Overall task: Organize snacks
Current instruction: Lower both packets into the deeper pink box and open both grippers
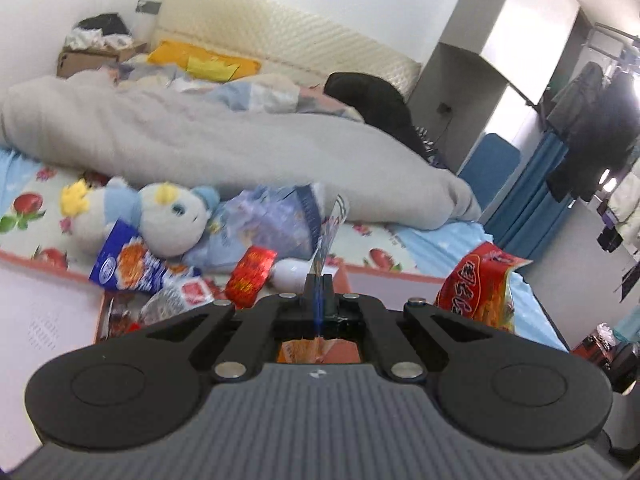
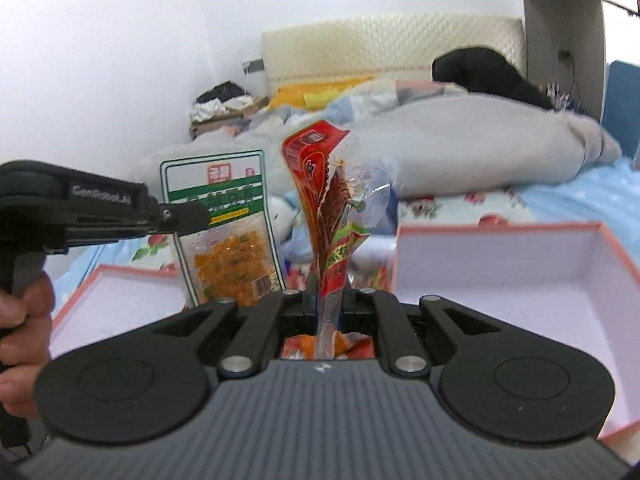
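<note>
A fruit-print bed sheet is covered by a grey duvet; a plush toy lies just before the duvet.

Two grippers: left, right. Two boxes. One plush at ten o'clock. About five packets, one green.
</note>
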The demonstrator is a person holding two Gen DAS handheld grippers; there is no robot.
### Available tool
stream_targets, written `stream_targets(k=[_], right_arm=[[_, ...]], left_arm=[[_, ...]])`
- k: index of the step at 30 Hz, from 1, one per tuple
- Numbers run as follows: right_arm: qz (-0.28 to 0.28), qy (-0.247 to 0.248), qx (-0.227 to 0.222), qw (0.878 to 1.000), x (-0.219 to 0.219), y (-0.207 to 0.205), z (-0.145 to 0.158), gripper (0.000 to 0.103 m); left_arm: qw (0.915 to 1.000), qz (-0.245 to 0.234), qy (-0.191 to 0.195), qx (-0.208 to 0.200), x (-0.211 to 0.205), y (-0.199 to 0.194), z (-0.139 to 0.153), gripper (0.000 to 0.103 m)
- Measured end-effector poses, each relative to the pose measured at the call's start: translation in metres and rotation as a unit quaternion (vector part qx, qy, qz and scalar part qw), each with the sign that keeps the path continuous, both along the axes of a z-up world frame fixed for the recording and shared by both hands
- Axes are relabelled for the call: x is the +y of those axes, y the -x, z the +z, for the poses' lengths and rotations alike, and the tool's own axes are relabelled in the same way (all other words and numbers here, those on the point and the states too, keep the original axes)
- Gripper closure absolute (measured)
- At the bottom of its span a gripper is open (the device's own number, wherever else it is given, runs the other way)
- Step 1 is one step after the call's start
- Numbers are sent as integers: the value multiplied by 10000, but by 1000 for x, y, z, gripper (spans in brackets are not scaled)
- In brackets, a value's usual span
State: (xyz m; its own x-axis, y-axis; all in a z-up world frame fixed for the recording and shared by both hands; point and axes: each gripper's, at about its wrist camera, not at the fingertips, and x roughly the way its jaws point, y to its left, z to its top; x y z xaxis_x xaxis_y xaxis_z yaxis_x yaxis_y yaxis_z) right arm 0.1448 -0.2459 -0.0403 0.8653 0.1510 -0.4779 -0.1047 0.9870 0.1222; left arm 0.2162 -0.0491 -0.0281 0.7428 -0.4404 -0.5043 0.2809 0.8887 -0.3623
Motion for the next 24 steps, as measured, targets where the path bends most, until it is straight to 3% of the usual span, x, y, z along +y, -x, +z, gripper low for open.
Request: stream_targets(k=[9, 18, 24], right_arm=[[-277, 189, -126, 9994, -39, -6, 13, 94], [-458, 526, 314, 9971, -85, -9, -3, 94], [-668, 634, 842, 9922, -125, -15, -21, 93]], left_arm=[[9990, -404, -14, -199, -44, -4, 30, 103], [9946, -1014, 120, 173, -104, -22, 19, 103], [9900, -1325, -124, 466, -150, -36, -1, 103]])
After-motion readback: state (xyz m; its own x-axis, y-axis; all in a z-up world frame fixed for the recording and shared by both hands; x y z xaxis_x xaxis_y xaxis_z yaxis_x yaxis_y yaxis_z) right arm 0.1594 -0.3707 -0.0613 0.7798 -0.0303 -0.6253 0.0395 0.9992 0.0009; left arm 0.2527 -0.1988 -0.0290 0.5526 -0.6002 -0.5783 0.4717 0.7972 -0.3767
